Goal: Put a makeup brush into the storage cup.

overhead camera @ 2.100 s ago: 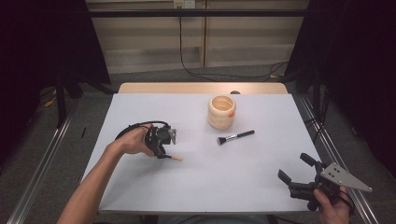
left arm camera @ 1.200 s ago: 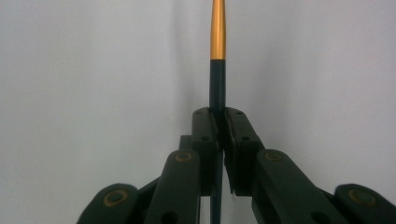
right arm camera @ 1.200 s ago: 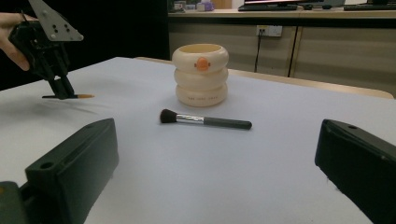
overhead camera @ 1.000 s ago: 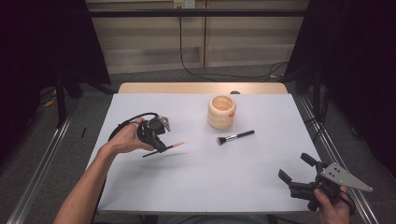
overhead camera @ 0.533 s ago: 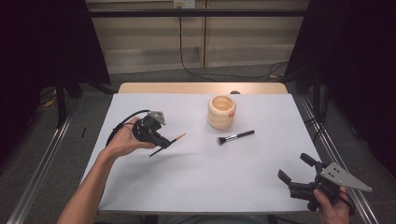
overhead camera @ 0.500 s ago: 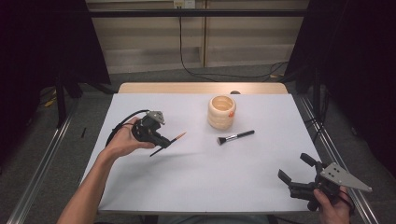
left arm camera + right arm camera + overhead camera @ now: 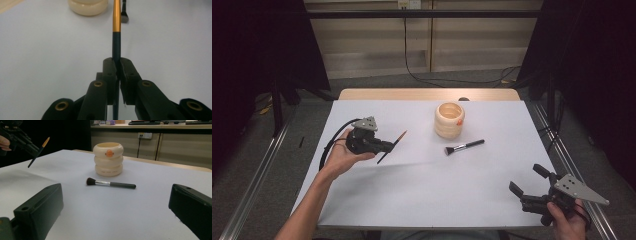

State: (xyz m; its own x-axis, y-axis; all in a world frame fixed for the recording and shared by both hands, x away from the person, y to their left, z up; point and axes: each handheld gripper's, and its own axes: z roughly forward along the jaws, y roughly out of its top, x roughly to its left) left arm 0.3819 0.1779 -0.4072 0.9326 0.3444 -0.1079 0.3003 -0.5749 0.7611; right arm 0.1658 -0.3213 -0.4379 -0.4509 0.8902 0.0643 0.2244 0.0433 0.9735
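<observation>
A thin brush (image 7: 393,145) with a dark handle and an orange-gold end is clamped between the jaws of my left gripper (image 7: 384,147), held above the white table (image 7: 422,200) at its left. In the left gripper view the thin brush (image 7: 116,25) runs straight out from the shut left gripper (image 7: 118,65) toward a cream ribbed cup (image 7: 88,6). The cream ribbed cup (image 7: 449,120) stands at the table's middle back. A makeup brush (image 7: 464,147) lies flat just in front of it. My right gripper (image 7: 525,178) rests open at the front right, with nothing between its jaws.
In the right gripper view the cup (image 7: 109,158) shows an orange mark, the makeup brush (image 7: 111,184) lies bristles left, and the left gripper (image 7: 30,145) holds the thin brush (image 7: 40,148) at the far left. Metal rails (image 7: 257,175) run along both table sides.
My left gripper has lifted the thin brush off the table and carried it a little right and back, its orange end now tilted up toward the cup. The right gripper has stayed put.
</observation>
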